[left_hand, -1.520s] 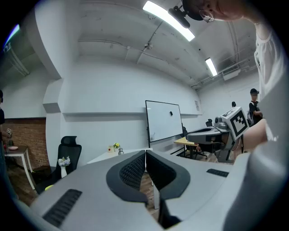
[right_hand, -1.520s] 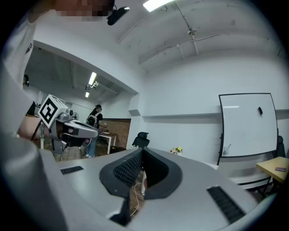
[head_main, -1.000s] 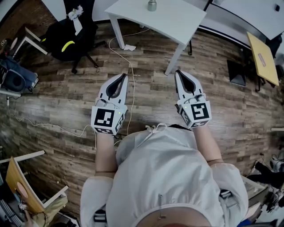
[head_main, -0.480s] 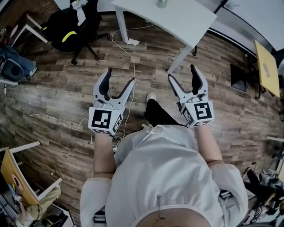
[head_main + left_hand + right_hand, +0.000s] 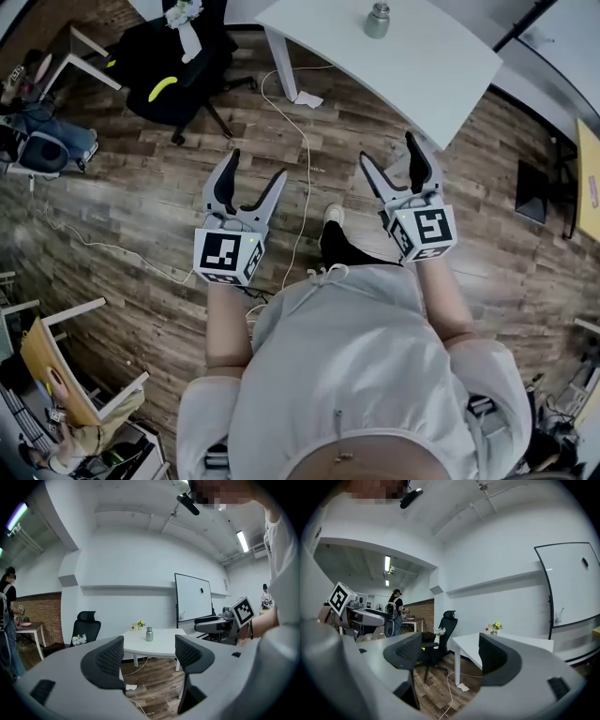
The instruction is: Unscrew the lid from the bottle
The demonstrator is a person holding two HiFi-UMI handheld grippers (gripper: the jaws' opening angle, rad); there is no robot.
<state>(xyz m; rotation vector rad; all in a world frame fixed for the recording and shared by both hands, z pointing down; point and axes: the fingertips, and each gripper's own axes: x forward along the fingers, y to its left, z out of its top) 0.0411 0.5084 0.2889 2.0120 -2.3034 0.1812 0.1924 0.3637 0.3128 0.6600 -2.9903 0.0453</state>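
**Head view.** The bottle (image 5: 377, 20) stands upright on the far white table (image 5: 441, 70) with its lid (image 5: 379, 8) still on. Nothing touches it. The left gripper (image 5: 255, 172) and right gripper (image 5: 389, 155) are held over the wood floor, near the person and well apart from the bottle. Both have their fingers spread and hold nothing. A black chair (image 5: 173, 66) sits far left, and a cable (image 5: 302, 159) trails across the floor between the grippers.

**Left gripper view.** The fingers are apart, with only air between them. The bottle shows small on the table, far off, framed in the gap.

**Right gripper view.** The fingers are apart and empty. The table edge and chair are in sight, but the bottle is not.

**Progress.** By my judgement nothing is done yet. Still to do: reach the table, steady the bottle with one gripper, take the lid with the other, and twist it off.

**Against earlier frames.** A second ago both pairs of fingers were pressed together. They have just been opening and now stand wide, with nothing between them. The table and bottle sit fuller in the head view, and the grippers lie closer to the table's near corner.
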